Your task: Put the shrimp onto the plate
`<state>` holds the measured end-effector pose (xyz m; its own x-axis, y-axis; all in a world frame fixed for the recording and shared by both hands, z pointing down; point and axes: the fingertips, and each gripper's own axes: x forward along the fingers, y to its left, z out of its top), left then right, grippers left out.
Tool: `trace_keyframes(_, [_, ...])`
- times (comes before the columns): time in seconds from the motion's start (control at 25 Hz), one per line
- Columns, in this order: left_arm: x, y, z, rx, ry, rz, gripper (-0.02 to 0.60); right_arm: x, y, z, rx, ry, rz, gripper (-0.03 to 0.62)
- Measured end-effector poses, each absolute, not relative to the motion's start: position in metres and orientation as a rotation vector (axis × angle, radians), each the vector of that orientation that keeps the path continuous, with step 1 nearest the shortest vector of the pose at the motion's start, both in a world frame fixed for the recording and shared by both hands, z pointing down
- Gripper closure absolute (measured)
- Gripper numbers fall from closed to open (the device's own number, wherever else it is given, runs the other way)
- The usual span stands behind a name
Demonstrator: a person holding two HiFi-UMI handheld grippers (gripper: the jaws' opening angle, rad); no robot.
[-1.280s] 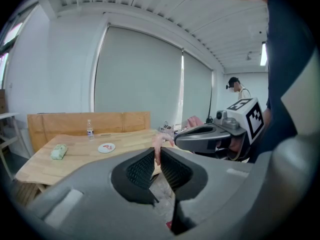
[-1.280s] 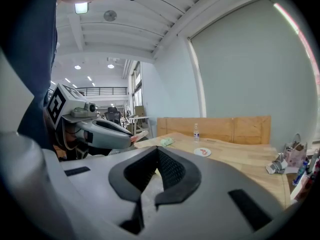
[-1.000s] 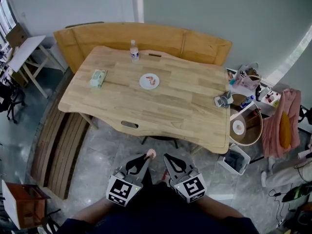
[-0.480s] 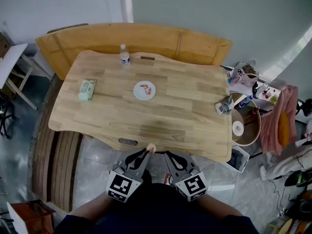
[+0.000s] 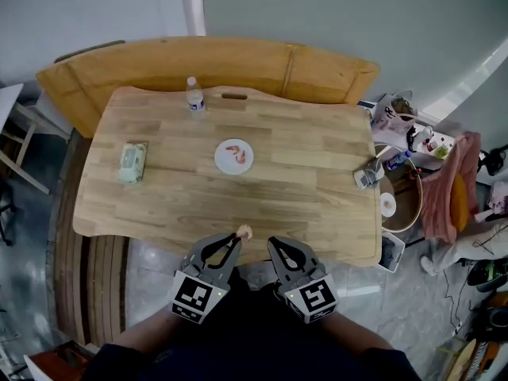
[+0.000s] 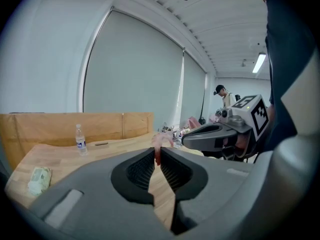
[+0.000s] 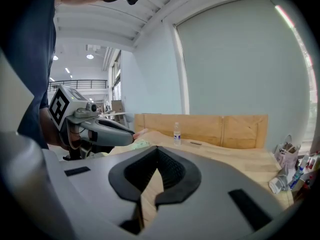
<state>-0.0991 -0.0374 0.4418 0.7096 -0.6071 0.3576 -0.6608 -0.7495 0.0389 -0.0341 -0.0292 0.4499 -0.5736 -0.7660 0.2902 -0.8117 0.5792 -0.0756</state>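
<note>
A large wooden table (image 5: 302, 181) fills the middle of the head view, with a curved wooden bench (image 5: 238, 58) along its far side and bags and clutter (image 5: 413, 133) on the floor to its right. Both grippers hover side by side over the table's near edge. The left gripper (image 5: 236, 238) has its jaws pinching a small pink shrimp (image 5: 244, 232), which pokes out past the tips; the left gripper view shows the shrimp (image 6: 158, 145) clamped between the ribbed pads. The right gripper (image 5: 274, 244) has its jaws pressed together on nothing. A white plate (image 5: 223, 162) sits near the table's centre, well apart from the grippers, with bare wood between, and already carries something pink. A green pack (image 5: 132, 161) lies to the plate's left, a water bottle (image 5: 193, 96) stands by the far edge, and a small grey object (image 5: 367, 173) rests at the right edge.
</note>
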Motion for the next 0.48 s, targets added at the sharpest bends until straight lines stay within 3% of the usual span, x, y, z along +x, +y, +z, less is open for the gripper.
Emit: trace_keyframes(0.48, [-0.089, -0.084, 0.449, 2.691, -1.123, 0.495, 0.54, -0.024, -0.075, 0.441, 1.19, -2.649, 0.262, 0.585])
